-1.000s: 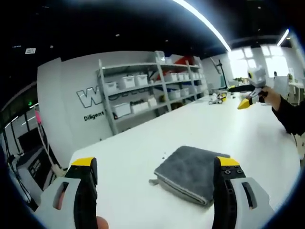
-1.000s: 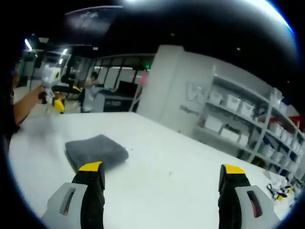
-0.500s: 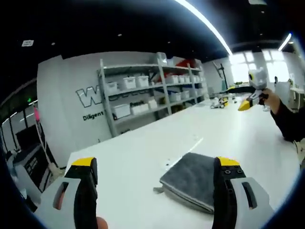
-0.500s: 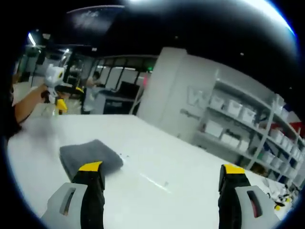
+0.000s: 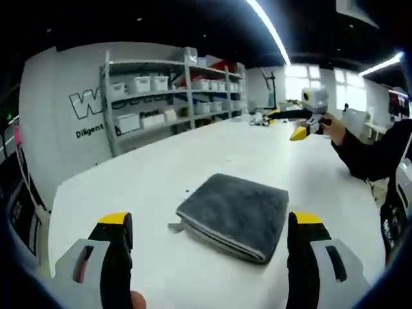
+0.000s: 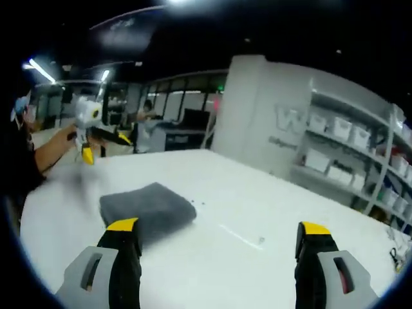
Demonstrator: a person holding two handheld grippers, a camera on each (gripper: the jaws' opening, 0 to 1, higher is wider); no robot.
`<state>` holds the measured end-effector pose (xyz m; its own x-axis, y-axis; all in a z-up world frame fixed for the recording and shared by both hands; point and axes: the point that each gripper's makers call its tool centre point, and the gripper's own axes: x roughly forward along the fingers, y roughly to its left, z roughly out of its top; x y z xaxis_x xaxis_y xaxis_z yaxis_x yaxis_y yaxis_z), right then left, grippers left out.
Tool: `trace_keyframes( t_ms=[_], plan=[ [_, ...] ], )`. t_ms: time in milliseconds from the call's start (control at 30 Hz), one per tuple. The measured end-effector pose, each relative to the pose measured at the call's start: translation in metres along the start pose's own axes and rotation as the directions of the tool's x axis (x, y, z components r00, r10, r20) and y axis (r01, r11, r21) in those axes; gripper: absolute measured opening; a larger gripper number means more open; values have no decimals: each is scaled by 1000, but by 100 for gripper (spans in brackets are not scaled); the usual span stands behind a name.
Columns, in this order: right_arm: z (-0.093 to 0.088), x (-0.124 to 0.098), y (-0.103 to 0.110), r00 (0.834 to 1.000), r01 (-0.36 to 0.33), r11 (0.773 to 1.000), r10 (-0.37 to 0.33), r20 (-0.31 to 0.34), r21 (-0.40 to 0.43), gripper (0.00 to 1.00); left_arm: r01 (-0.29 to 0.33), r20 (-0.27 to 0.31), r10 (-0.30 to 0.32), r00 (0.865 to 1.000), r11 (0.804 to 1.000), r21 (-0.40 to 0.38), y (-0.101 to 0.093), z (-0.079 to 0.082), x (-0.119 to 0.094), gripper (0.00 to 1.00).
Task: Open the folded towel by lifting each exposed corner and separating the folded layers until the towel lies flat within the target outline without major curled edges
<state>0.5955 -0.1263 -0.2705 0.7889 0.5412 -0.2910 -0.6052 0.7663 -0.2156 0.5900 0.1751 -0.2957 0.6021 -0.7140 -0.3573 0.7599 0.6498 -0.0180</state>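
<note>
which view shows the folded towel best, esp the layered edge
The left gripper view. There the gray towel lies whole between the open jaws, its stacked fold layers and a small corner tab visible along the near edge. In the right gripper view the towel is off to the left, partly hidden behind a jaw, its layers unreadable.

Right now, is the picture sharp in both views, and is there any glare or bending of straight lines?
Left gripper view: the folded towel is fairly sharp, the ceiling light strip glares, and the shelving bows from the fisheye. Right gripper view: softer overall, with the towel slightly blurred, the other claw smeared, and the white table bright and washed out.
</note>
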Motion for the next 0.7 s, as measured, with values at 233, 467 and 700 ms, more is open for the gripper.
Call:
trace_keyframes(
  t_ms=[233, 467, 700],
  plan=[
    [-13, 8, -13, 998, 41, 998, -39, -49, 38, 100, -4, -22, 1, 1000, 994, -111, 19, -18, 5, 99],
    [-18, 20, -18, 998, 27, 994, -21, -55, 105, 100, -19, -24, 15, 1000, 982, -188, 30, -27, 10, 98],
    [-37, 43, 7, 992, -93, 964, 112, -62, 249, 98, 47, -7, -53, 999, 941, -334, 21, -47, 33, 96]
  ],
)
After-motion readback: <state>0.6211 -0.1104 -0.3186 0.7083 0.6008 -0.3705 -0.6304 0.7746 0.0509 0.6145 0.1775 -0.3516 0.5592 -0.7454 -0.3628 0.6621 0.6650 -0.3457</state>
